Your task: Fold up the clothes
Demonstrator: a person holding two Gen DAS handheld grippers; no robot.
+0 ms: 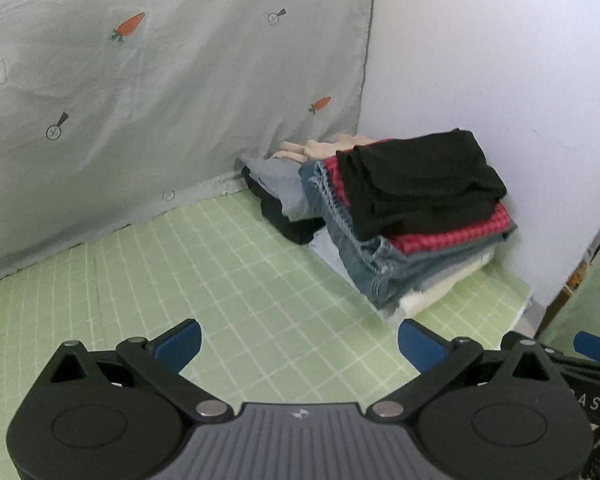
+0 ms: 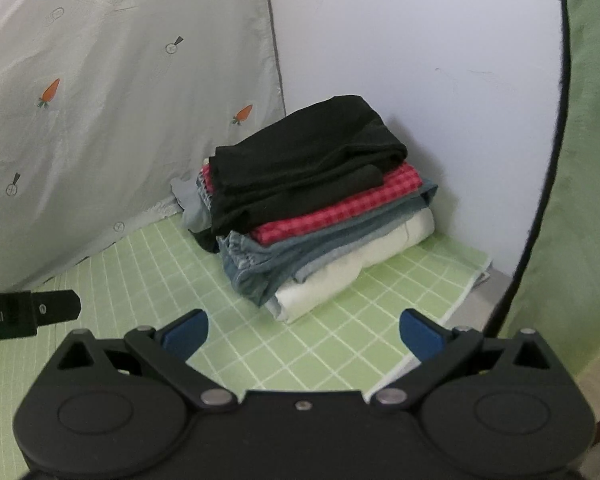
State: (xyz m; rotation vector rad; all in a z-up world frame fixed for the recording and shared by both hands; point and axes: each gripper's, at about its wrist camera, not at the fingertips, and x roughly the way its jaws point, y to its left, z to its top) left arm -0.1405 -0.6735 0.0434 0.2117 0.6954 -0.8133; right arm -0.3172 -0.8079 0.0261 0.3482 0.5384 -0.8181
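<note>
A stack of folded clothes (image 1: 416,224) sits in the far right corner of the green checked mat (image 1: 228,280): a black garment (image 1: 420,180) on top, then red checked, denim and white pieces. The stack also shows in the right wrist view (image 2: 316,208), black garment (image 2: 300,164) on top. My left gripper (image 1: 300,344) is open and empty, above the mat in front of the stack. My right gripper (image 2: 304,334) is open and empty, just short of the stack's white bottom piece (image 2: 352,268). More folded clothes (image 1: 284,196) lie behind the stack.
A grey carrot-print sheet (image 1: 160,92) hangs at the back left. A white wall (image 1: 500,60) is behind the stack. The mat's right edge (image 2: 460,292) drops off near the stack. The right gripper's blue finger (image 1: 596,346) shows at the left view's right edge; the left gripper's body (image 2: 28,312) shows at the right view's left edge.
</note>
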